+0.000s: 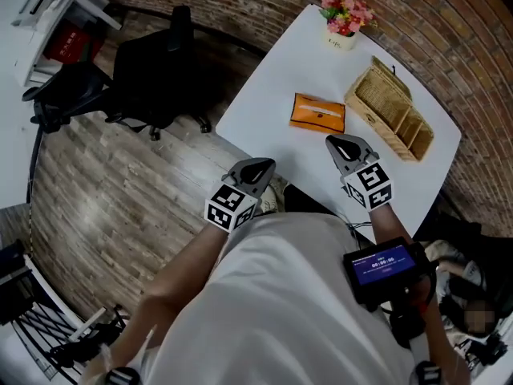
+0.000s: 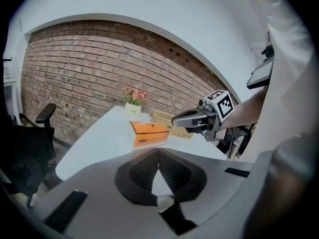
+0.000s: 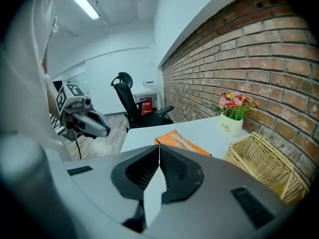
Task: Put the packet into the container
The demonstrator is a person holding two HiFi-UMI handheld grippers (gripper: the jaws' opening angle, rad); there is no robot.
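Found the packet [image 1: 317, 112] lying flat on the white bench [image 1: 272, 87], just beside the wicker container [image 1: 390, 109], with the left claw [image 1: 256, 167] and right claw [image 1: 342, 144] both closed on nothing, short of it. Judged it best to spread the right claw first, pinch a long edge low, then lift clear of the rim before releasing over a compartment.

red brick wall [image 1: 449, 22] 12 to 3 o'clock; grey wood-plank floor [image 1: 120, 207] at 9; black swivel office chair [image 1: 156, 70] at 10.
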